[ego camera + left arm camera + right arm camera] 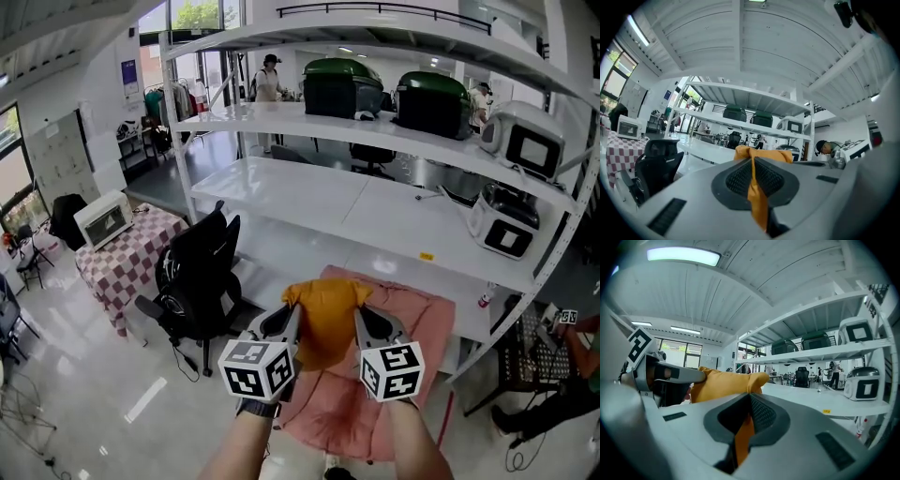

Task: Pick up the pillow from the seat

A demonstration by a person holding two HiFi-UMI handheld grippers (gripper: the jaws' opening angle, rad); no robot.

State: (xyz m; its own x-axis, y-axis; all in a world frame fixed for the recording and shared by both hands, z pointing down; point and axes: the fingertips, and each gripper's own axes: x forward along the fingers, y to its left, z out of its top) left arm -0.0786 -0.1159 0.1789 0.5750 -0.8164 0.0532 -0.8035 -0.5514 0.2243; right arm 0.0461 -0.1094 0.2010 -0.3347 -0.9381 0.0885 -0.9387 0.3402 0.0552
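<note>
- The pillow [327,314], mustard-orange, hangs between the two grippers, off the seat [419,328] and over the far left part of its pink cover.
- The left gripper [294,317] has its jaws closed almost together on the pillow's left edge. In the left gripper view [752,165] a thin fold of orange cloth [758,201] runs down between the black pads, and the bulk of the pillow bunches just past the tips.
- The right gripper [361,319] is likewise pinched tight on the pillow's right edge. The right gripper view [749,405] shows a strip of the cloth [743,437] caught between its pads, with the pillow [723,385] spreading to the left as far as the left gripper [670,374].
- Both grippers point level and sit side by side, the pillow drooping below them.
- White shelves [375,202] stand beyond the seat's far edge.
- A black chair [199,272] is left of the seat; further left a checked table [127,262] carries a microwave [103,220].
</note>
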